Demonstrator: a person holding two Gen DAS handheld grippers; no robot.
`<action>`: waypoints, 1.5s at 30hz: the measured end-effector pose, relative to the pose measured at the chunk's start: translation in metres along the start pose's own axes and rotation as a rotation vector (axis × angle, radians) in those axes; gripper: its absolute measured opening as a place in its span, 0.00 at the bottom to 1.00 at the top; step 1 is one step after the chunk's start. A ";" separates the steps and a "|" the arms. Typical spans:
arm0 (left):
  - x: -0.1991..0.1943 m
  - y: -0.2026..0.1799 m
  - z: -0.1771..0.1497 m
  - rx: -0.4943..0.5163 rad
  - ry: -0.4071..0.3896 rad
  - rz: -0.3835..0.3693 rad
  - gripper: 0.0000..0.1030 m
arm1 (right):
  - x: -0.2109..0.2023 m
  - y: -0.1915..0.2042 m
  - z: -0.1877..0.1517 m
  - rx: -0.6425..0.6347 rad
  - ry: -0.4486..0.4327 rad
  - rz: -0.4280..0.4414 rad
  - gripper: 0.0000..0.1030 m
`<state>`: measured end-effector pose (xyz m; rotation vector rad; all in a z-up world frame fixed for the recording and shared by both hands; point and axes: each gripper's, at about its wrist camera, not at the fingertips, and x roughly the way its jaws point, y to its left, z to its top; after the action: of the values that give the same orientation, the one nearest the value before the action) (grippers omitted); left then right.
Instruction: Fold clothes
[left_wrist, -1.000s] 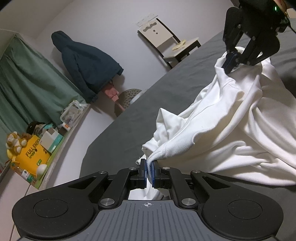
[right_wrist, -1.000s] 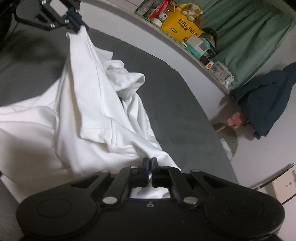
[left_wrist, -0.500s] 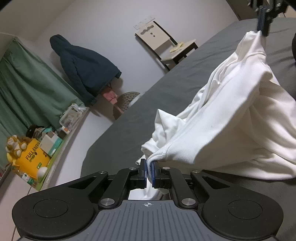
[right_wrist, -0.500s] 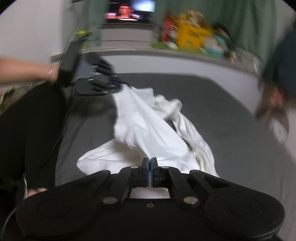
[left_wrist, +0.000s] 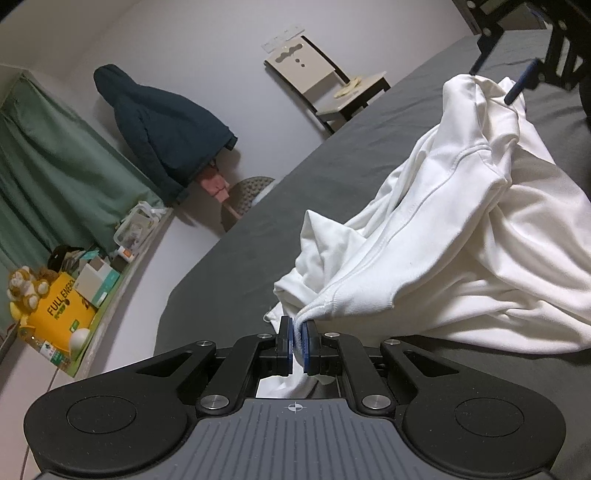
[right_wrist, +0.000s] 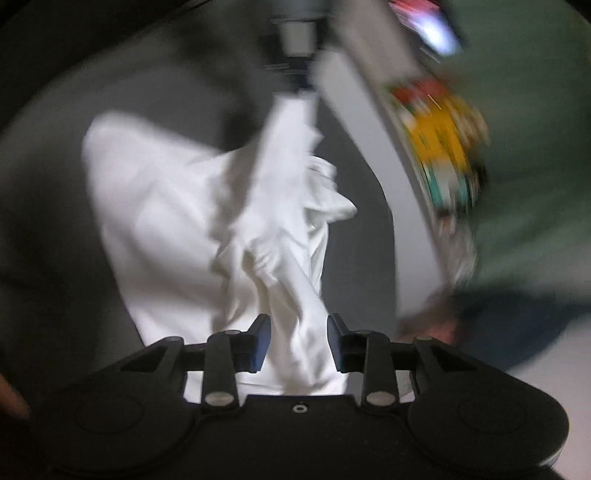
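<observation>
A wide dark grey bed surface stretches ahead of both grippers, and the rumpled white cotton sweatshirt lies heaped on it, ahead and to the right of the left gripper. That gripper is pressed together on a ribbed hem corner of the sweatshirt, pinching it low over the bed. At the garment's far end, the right gripper has just been opening: its jaws stand spread, with a white fold lying between them and no pad pressing it. The step in hand looks like the release of one corner after a stretch-out. Next, the right gripper probably needs to find a fresh edge to flatten the bunched cloth before any fold.
</observation>
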<state>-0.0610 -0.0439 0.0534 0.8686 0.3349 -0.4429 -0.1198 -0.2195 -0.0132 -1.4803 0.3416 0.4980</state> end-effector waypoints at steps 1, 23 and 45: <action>0.000 0.000 0.000 -0.002 -0.001 0.001 0.05 | 0.006 0.005 0.003 -0.070 0.008 -0.008 0.31; 0.000 -0.002 -0.006 -0.018 -0.012 -0.008 0.05 | 0.059 -0.001 0.024 -0.257 -0.084 -0.092 0.21; -0.018 -0.009 0.000 -0.031 -0.080 0.089 0.05 | 0.005 -0.020 0.007 0.227 -0.067 -0.191 0.04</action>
<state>-0.0814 -0.0452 0.0558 0.8297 0.2277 -0.3877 -0.1058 -0.2124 0.0014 -1.2582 0.1940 0.3433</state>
